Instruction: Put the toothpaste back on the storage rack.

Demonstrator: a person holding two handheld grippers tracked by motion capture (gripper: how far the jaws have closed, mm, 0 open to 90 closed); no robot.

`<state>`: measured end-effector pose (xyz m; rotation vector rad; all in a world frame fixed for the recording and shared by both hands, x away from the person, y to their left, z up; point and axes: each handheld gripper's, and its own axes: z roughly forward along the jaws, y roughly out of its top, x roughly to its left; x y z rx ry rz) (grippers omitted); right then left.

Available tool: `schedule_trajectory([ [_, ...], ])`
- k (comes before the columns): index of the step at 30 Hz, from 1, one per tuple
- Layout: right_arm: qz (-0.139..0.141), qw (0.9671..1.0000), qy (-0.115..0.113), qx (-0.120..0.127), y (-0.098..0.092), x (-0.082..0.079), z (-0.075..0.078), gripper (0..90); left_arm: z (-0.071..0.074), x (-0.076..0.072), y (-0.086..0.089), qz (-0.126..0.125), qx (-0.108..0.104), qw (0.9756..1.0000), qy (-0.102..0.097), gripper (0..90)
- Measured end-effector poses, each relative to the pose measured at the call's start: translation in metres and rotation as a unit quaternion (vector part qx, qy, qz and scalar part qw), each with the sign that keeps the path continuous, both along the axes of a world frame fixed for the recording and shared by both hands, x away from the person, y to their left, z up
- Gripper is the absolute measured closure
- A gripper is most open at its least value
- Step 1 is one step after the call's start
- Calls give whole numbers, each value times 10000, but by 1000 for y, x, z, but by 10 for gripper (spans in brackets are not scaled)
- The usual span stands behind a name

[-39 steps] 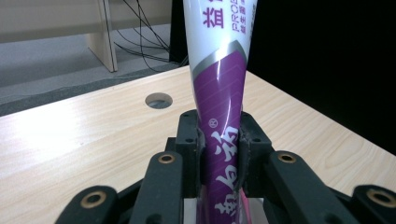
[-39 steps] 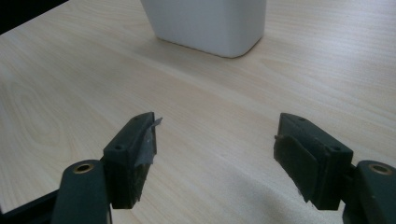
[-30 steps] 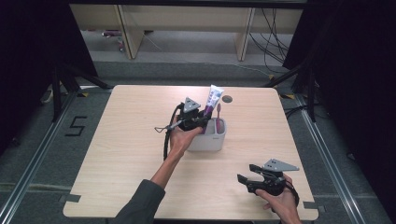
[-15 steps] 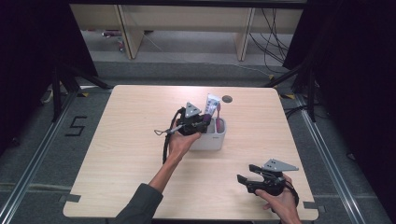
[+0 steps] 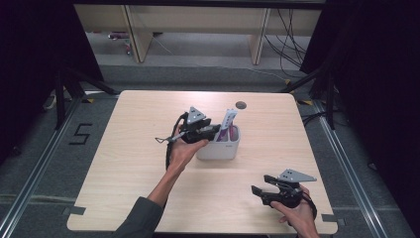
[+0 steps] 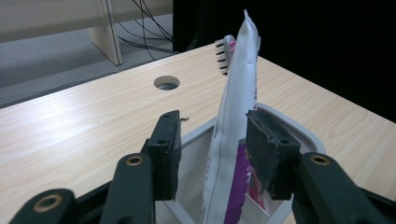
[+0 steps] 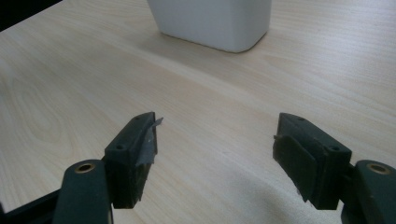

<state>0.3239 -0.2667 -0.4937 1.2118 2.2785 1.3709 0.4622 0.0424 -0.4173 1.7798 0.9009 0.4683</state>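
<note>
- Toothpaste tube (image 6: 233, 121), white with purple print: stands nearly upright in the white holder cup (image 5: 220, 148) near the middle of the table (image 5: 138, 163), crimped end up, leaning a little toward the toothbrush (image 6: 225, 51) behind it.
- Left gripper (image 6: 212, 149): jaws have just been opening. The tube is between them, but there is a clear gap at the left pad (image 6: 169, 149). The right pad sits just beside the tube, and contact there cannot be told. Read as released, tube left in the cup.
- Judgement: step in hand is letting go and clearing out. Open a touch wider first, so neither pad drags the tube.
- Withdraw straight back and up along the jaw line. A sideways move would likely tip the tube or nudge the cup.
- Watch the cup rim (image 6: 299, 133), which lies close under the right jaw.
- Right gripper (image 7: 215, 149): jaws spread, nothing between them, low over bare table near the person's edge, well apart from the cup. Leave it parked.
</note>
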Motion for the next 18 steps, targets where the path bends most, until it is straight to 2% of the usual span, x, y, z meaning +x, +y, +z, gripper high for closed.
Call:
schedule_trajectory([
  [4, -45, 10000, -24, -46, -1, 0, 1, 306, 3, -2, 4, -3, 9, 10000, 20, 523],
  [5, -10, 10000, -6, 14, -1, 0, 0, 306, 4, -2, 5, -13, -6, 10000, 50, 512],
  [7, -79, 9998, -122, -138, -2, 0, 1, 306, 5, -4, 7, 1, 22, 10000, 68, 492],
  [11, -86, 9998, -105, -123, -2, 0, 1, 306, 7, -7, 11, -42, -4, 9999, 108, 476],
  [12, -120, 9999, -2, -62, -1, -2, 1, 306, 7, -9, 12, -67, 26, 9999, 108, 472],
  [13, -115, 9999, -25, -64, -1, -1, 1, 306, 7, -10, 12, -69, 22, 9999, 121, 462],
  [14, -95, 9999, -83, -83, -1, -1, 1, 306, 7, -11, 13, -66, 7, 9999, 127, 456],
  [18, -109, 9999, -19, -31, -1, -2, 1, 306, 7, -15, 19, -33, -111, 9997, 227, 397],
])
